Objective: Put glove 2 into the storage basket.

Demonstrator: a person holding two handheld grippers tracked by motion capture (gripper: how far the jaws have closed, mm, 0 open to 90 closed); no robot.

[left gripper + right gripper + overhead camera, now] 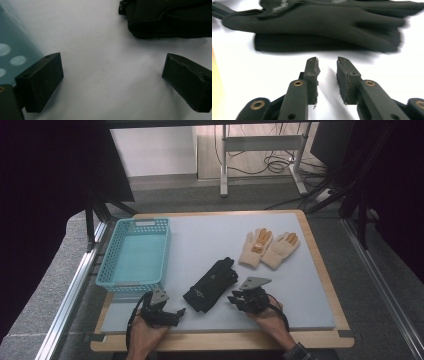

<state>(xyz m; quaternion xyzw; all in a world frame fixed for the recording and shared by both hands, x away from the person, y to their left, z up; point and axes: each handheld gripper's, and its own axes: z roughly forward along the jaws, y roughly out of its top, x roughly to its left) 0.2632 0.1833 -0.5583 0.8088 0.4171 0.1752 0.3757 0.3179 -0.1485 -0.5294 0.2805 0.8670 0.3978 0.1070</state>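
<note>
A pair of black gloves lies stacked on the grey mat, between my two grippers. My left gripper rests low at the front left of the black gloves, its jaws wide open over bare mat. My right gripper sits just right of the gloves' cuffs. Its jaws stand a little apart with nothing between them, pointing at the black gloves a short way ahead. A pair of cream gloves with orange palms lies at the back right.
A light blue plastic basket stands empty on the left side of the table; its wall shows beside my left jaw. The mat's wooden border runs along the front edge. Beyond the table are a desk frame and cables.
</note>
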